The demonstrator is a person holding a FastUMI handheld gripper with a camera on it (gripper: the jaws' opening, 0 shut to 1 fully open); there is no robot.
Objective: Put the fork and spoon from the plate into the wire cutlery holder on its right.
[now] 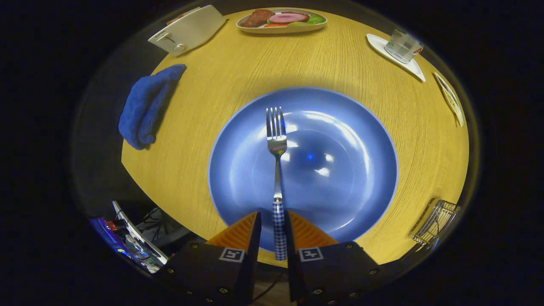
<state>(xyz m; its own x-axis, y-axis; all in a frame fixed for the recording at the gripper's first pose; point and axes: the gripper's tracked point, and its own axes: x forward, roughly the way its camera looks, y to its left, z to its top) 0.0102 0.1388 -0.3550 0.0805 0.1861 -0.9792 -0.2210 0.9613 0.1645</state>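
the plate [340,140] is glossy and smooth, with bright glints across its blue glaze. the fork [276,140] has polished metal tines and neck, and a handle in a blue-and-white check finish, held between the two fingers [250,231], whose inner pads look ribbed and matt orange on matt black bodies. the bench [238,76] shows fine wood grain, matt. the cloth [146,106] is soft, fuzzy blue fabric. the cutlery holder [437,221] is thin shiny wire.
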